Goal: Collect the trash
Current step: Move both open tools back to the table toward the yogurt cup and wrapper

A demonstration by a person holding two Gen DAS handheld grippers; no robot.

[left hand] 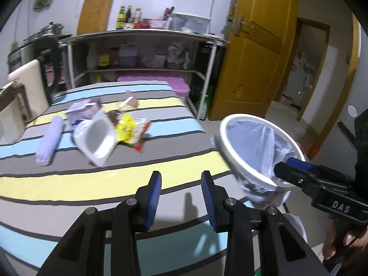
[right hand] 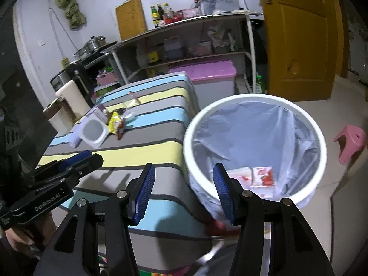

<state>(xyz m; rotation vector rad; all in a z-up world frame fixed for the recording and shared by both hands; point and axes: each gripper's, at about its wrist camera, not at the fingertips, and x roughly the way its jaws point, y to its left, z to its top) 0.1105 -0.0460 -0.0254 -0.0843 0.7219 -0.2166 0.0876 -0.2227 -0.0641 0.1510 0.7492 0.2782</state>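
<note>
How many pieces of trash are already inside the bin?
2, both lying on the bottom of the bin: a pale packet, and a red-and-white packet right beside it. The right gripper's finger and the liner folds may hide more.

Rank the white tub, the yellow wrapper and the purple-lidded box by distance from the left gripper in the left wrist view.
1. White tub, ahead left of the left gripper.
2. Yellow wrapper, just behind.
3. Purple-lidded box, past the table's far edge.

Blurred trash pile point(left hand: 110, 126), labels unreadable
</note>
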